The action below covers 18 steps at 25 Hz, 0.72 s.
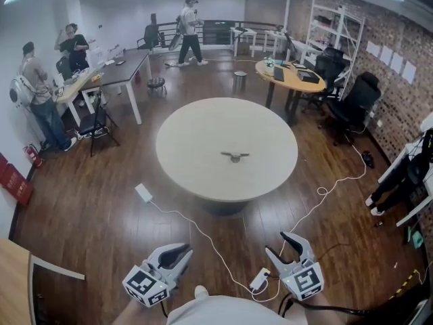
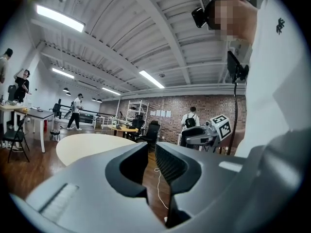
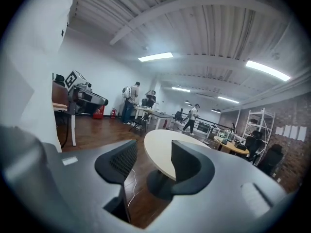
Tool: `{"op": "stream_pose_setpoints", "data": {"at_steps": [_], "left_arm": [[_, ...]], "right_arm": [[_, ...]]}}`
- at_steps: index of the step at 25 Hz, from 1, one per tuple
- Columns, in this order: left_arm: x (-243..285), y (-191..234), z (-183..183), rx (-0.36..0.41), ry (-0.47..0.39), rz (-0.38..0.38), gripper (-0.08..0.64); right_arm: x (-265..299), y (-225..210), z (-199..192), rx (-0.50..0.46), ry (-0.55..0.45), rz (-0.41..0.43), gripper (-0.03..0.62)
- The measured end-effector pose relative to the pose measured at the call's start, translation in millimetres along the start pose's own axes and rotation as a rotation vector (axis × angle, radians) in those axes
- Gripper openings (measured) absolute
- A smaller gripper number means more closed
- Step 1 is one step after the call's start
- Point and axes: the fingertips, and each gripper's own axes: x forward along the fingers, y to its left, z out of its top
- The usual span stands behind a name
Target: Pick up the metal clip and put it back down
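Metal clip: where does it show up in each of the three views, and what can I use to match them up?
Head view: the metal clip lies on the round table, slightly right of centre.
Left gripper view: clip not made out; the table shows at left.
Right gripper view: clip not made out; the table shows near the centre.
Shared landmark: the round table.

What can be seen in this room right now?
metal clip: one, grey, middle of the round table
round table: one, cream, room centre
power adapter: one, white, floor beside the table, white cable trailing from it
people: three in the head view, at the left wall and at the back
office chairs: two, black, by the brick wall at right
left gripper: one, grey, bottom left, jaws together, empty
right gripper: one, grey, bottom right, jaws apart, empty
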Motion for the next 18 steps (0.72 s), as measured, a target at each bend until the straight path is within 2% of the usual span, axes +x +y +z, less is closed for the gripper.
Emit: {"op": "stream_pose_setpoints", "data": {"at_steps": [8, 13, 18], "left_arm": [[36.7, -89.0, -2.0, 0.019, -0.011, -0.060, 0.038], [40.9, -142.6, -17.9, -0.001, 0.000, -0.044, 0.038], [26.1, -175.6, -35.3, -0.017, 0.045, -0.039, 0.038]], "right_arm": [[-67.7, 1.1, -36.6, 0.033, -0.001, 0.017, 0.224], [-101.7, 4.6, -56.8, 0.012, -0.013, 0.051, 0.224], [-132.5, 13.7, -65.0, 0.011, -0.006, 0.067, 0.224]]}}
